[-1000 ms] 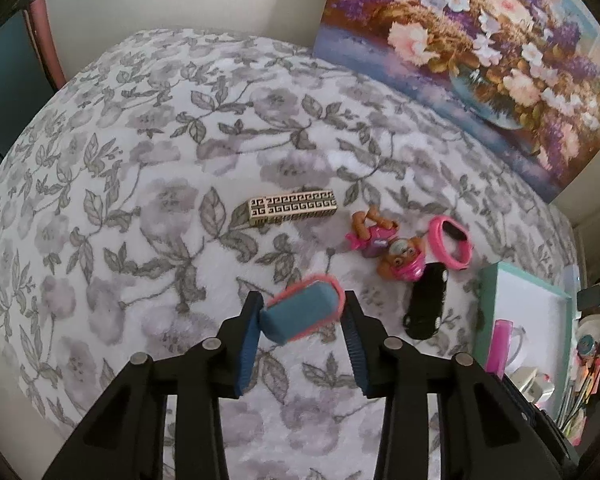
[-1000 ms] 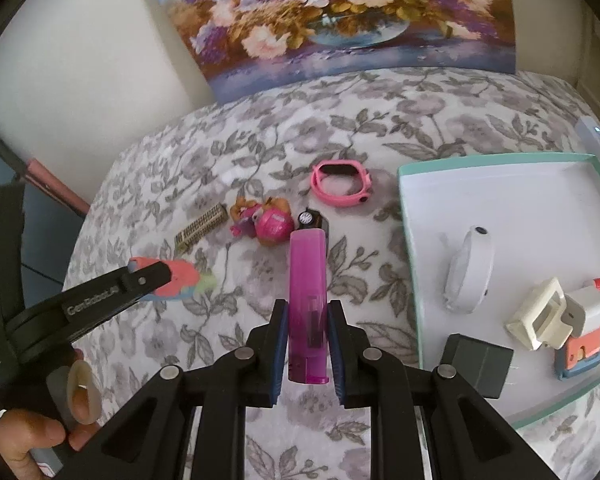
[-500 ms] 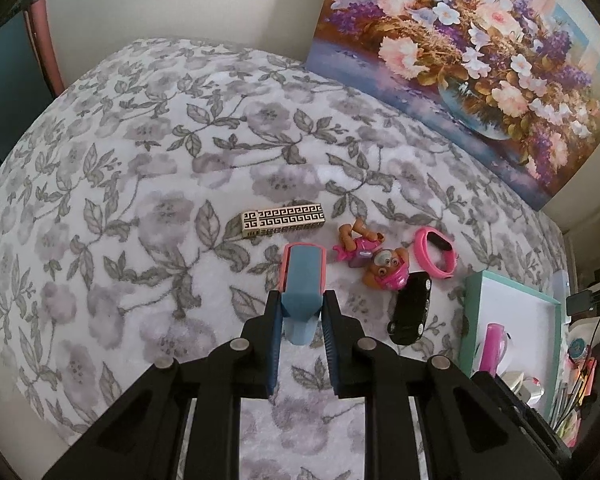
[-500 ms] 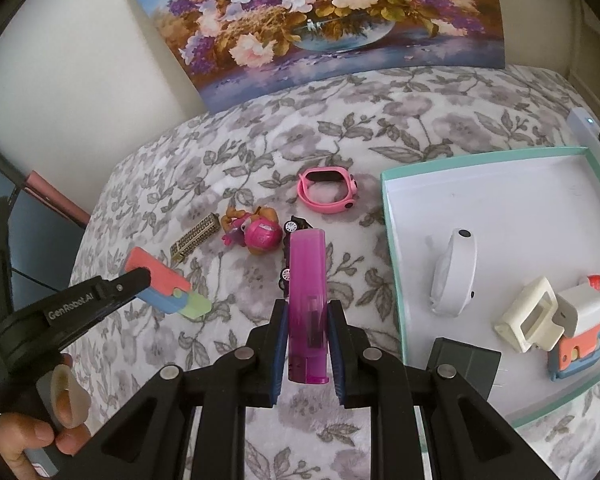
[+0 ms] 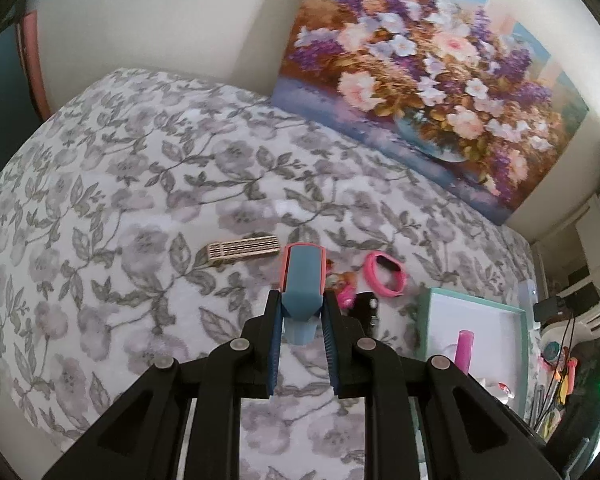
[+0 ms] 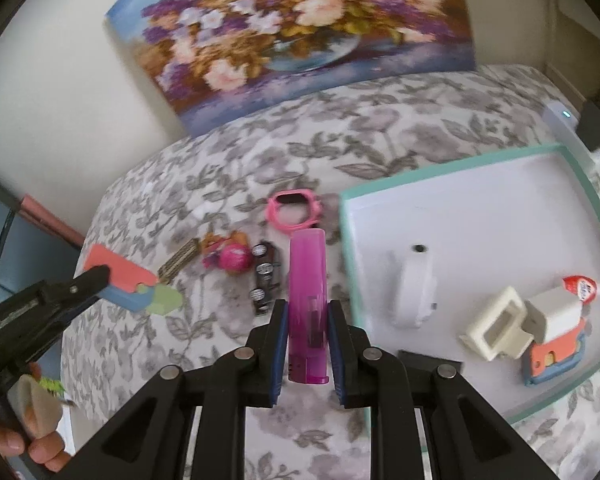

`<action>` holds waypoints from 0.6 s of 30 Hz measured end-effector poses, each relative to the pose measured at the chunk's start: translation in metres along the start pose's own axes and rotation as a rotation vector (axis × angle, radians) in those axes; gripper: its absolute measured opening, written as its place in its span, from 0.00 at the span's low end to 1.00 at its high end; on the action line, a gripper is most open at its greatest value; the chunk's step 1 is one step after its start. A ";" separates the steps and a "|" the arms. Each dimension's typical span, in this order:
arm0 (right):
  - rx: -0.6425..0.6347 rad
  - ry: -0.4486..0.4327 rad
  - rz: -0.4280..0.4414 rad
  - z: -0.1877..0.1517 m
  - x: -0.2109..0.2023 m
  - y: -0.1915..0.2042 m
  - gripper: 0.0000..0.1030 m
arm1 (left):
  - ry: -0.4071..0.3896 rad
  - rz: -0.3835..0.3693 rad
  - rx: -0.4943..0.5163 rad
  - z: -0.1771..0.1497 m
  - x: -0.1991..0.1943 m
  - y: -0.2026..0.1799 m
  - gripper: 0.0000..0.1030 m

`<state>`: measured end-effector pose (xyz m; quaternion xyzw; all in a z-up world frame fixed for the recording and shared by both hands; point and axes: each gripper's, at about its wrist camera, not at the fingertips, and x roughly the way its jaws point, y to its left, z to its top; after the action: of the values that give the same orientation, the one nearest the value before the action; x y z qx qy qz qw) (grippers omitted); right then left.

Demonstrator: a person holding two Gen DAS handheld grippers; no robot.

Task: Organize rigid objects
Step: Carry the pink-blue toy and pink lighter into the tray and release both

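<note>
Both tongs are carrying loads clear of the flowered bed. The left tongs are clamping a blue and coral block, its far end pointing away; the right tongs are pinching a pink tube just beside the teal tray. Judging by the tray's contents, both belong there. The person is doing best by keeping each grip firm, lowering each piece into bare floor left of the white band, and releasing 1 at a time.

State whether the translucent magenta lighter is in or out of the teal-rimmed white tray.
Out. The translucent magenta lighter is clamped in the right gripper, left of the teal-rimmed white tray, over the floral cloth.
</note>
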<state>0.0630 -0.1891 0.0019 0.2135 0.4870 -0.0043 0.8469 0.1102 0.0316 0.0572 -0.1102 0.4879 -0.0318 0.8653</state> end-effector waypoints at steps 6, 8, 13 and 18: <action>0.077 -0.038 -0.032 0.009 -0.012 -0.040 0.20 | -0.008 -0.036 0.065 -0.005 -0.002 -0.036 0.19; 0.105 -0.045 -0.045 0.010 -0.015 -0.053 0.20 | -0.010 -0.053 0.095 -0.008 -0.003 -0.052 0.19; 0.186 -0.068 -0.089 0.011 -0.023 -0.093 0.20 | -0.015 -0.096 0.184 -0.024 -0.003 -0.097 0.19; 0.260 -0.091 -0.129 0.011 -0.032 -0.133 0.20 | -0.007 -0.132 0.272 -0.043 0.001 -0.138 0.19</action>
<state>0.0267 -0.3204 -0.0148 0.2893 0.4560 -0.1313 0.8314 0.0815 -0.1097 0.0657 -0.0241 0.4678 -0.1539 0.8700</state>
